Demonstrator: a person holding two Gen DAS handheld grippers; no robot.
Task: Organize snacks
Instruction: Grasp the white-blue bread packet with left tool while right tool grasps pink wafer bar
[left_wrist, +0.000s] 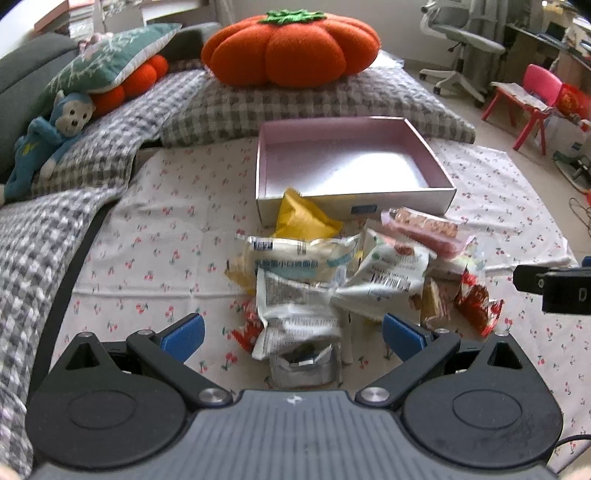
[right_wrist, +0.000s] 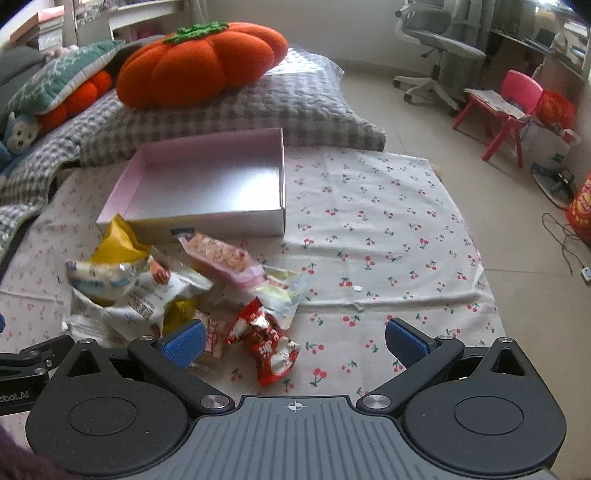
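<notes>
Left gripper (left_wrist: 291, 332) gaping wide, empty, over the snack heap (left_wrist: 332, 273) at frame centre; right gripper (right_wrist: 293, 338) likewise wide. Pink box (left_wrist: 354, 162) above sits empty — first pick coming, I'd say.

Pale tiled floor (right_wrist: 424, 122), daylit. Cherry-print cloth (right_wrist: 369, 229) spread flat on it. Grey checked cushion (left_wrist: 295, 103) carries an orange pumpkin pillow (left_wrist: 291, 48). Grey office chair (left_wrist: 461, 40) and pink child's chair (left_wrist: 532, 99) stand right, beside a cluttered desk (left_wrist: 546, 40).
</notes>
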